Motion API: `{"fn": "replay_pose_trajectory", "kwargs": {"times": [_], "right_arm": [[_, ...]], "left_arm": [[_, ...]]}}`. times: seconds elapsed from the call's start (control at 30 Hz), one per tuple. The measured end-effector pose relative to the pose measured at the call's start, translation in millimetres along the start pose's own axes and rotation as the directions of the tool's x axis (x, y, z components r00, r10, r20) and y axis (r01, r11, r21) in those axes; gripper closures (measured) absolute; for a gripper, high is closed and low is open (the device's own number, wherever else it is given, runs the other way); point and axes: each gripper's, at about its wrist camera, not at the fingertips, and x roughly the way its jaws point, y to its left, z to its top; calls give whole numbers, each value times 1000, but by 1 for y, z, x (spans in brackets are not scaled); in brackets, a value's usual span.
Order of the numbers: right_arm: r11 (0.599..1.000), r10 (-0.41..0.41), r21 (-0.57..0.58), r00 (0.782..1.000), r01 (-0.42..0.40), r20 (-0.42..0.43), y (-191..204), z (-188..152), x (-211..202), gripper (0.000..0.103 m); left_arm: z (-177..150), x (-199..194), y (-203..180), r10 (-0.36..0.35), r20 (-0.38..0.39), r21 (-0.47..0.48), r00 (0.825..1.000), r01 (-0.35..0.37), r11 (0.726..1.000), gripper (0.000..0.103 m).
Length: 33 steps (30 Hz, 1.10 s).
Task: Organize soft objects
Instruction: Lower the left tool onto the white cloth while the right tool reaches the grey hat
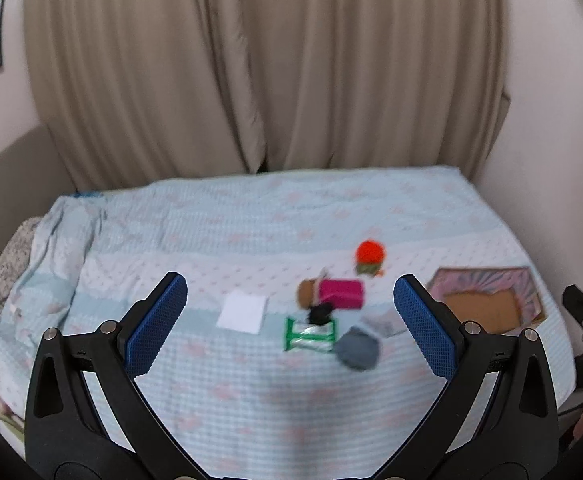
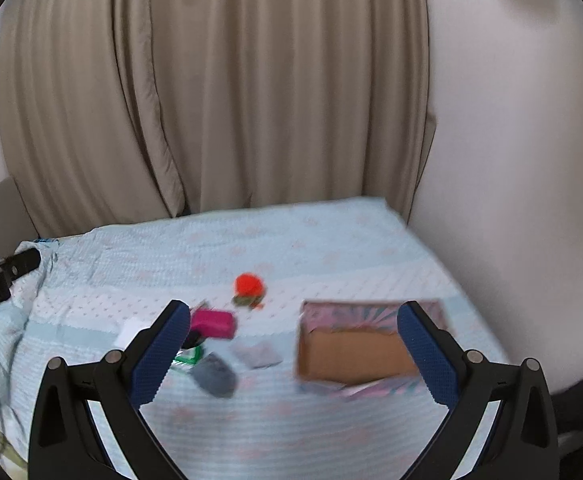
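Both views blurred. Left hand-held gripper (image 1: 290, 322) wide, empty; right hand-held gripper (image 2: 294, 352) wide, empty. Black item (image 1: 320, 315) beside magenta pouch (image 1: 340, 294) unidentifiable; green packet (image 2: 187, 357) half hidden.

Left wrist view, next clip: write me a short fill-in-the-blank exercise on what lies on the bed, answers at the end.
1. The left claw is ____ and holds nothing.
2. The round object farthest up the bed is ____ in colour.
3. The cardboard box lies to the ____ of the magenta item.
4. The green packet lies beside a ____ soft bundle.

Answers: open; orange; right; grey
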Motion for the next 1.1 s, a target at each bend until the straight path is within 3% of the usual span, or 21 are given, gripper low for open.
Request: {"fn": "replay_pose_trajectory", "kwargs": {"times": [0.33, 0.6, 0.8, 1.1], "right_arm": [[987, -30, 150, 987, 54, -157, 74, -45, 90, 0], [972, -20, 222, 968, 78, -252, 105, -96, 181, 0], [969, -31, 223, 949, 106, -315, 115, -134, 250, 0], [973, 5, 217, 925, 84, -379, 121, -172, 315, 0]], "left_arm": [[-30, 146, 85, -78, -154, 36, 985, 84, 996, 0], [-72, 266, 91, -129, -250, 48, 960, 146, 988, 0], [-113, 349, 93, -120, -314, 33, 942, 137, 990, 1], [-154, 428, 92, -79, -378, 87, 923, 121, 989, 6]]}}
